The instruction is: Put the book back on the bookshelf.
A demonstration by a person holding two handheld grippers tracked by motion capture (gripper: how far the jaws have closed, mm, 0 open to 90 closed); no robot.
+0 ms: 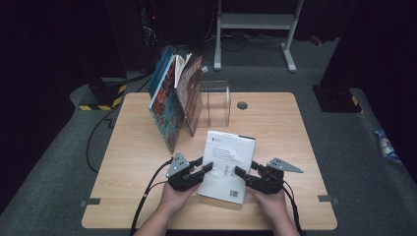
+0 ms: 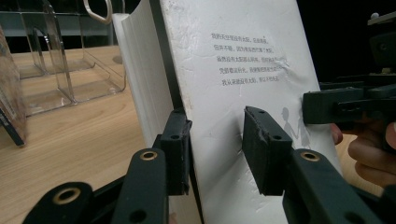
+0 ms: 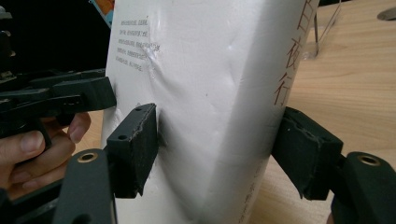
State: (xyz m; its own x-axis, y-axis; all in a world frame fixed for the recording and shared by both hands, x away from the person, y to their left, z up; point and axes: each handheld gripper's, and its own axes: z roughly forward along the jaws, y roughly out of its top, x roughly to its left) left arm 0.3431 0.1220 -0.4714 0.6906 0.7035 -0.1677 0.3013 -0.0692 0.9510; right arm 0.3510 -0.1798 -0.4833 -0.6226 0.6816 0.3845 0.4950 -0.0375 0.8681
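A thick white paperback book [image 1: 227, 157] [image 2: 233, 56] [image 3: 210, 70] sits at the near middle of the table, back cover up, with printed text and a barcode. My right gripper [image 1: 244, 170] [image 3: 219, 135] is shut on its spine side, one pad on the cover and the other under the book. My left gripper [image 1: 204, 165] [image 2: 217, 130] is at the page side. One jaw sits in the dark gap between cover and page block, the other over the cover. Its pads stand apart with only the cover edge between them. A hand holds each gripper.
Colourful picture books [image 1: 172, 98] lean upright at the back left of the wooden table [image 1: 295, 147]. A clear acrylic holder [image 1: 216, 101] [image 2: 74, 70] stands beside them. A round cable hole [image 1: 242, 104] is behind the book. A white metal frame [image 1: 255, 22] stands on the floor beyond.
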